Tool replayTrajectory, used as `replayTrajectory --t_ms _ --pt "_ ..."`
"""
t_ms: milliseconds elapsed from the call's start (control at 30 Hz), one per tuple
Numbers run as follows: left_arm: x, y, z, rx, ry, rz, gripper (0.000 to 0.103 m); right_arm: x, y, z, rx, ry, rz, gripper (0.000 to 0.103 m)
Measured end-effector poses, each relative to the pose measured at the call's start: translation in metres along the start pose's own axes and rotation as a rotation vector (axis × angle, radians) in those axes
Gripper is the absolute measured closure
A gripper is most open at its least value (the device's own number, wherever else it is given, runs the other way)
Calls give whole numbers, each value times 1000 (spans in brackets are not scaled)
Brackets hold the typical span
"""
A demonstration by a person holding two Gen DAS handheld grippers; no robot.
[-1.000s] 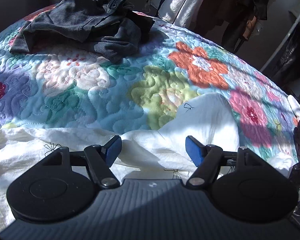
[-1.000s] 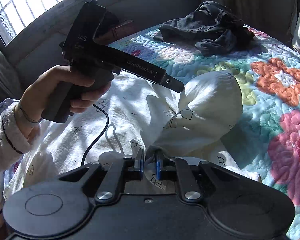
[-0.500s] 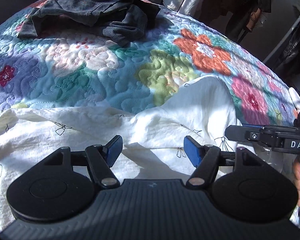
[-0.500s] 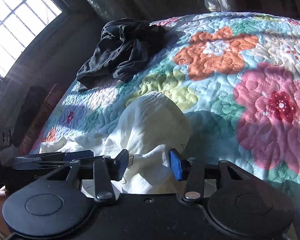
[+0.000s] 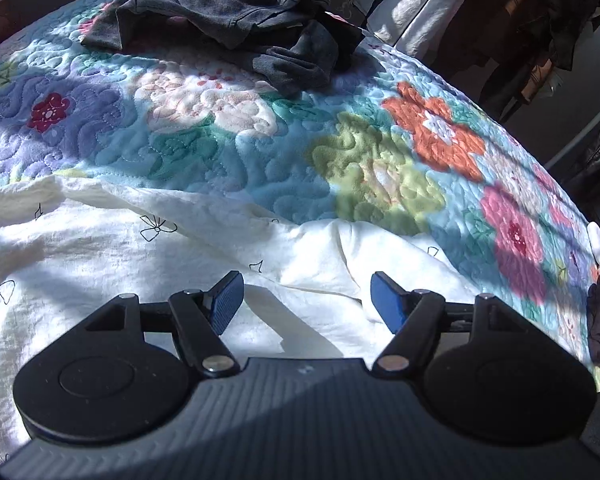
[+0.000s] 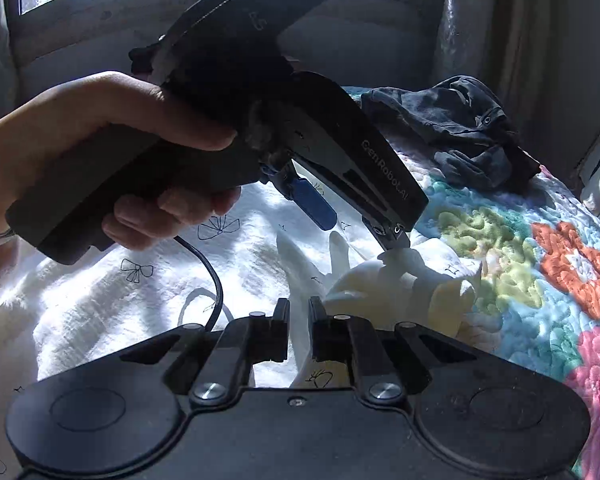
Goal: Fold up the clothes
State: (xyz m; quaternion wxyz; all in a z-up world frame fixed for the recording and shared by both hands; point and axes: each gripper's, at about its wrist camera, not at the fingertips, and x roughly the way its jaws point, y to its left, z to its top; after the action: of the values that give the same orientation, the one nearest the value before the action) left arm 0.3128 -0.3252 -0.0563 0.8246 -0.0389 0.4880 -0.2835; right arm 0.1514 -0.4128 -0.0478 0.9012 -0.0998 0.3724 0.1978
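White bow-print garment (image 5: 148, 280): spread over floral quilt (image 5: 228, 160). Right gripper (image 6: 299, 330): jaws closing, a fold of the garment between them. Left gripper (image 5: 306, 300): released, above the cloth. Dark grey garment (image 5: 236, 8): heaped at the far side.

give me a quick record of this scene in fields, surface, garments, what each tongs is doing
surface: floral quilt on a bed
white garment: bow print, spread and rumpled at the near edge
dark garment: crumpled heap at the far side, untouched
left tongs: open, above the white fabric
right tongs: closing, a white fold between its tips
hand: grips the left handle
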Motion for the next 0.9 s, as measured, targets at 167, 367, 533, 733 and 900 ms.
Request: replayTrajectory --t_ms 167,367,533,733,900 --pt "-9 0 -3 51 -4 -25 32 -14 5 -15 65 15 45 91" --pt "-10 -6 -12 104 30 -9 32 -52 -60 -35 534 -126 -76 52" --pt "-17 -1 -19 62 52 -54 32 -43 -77 -25 623 -105 -185 36" --pt "-30 7 -21 72 42 -21 33 -4 -81 -7 658 -115 -169 36" --pt "-42 31 -12 22 10 -8 32 22 -61 20 515 -126 -140 91"
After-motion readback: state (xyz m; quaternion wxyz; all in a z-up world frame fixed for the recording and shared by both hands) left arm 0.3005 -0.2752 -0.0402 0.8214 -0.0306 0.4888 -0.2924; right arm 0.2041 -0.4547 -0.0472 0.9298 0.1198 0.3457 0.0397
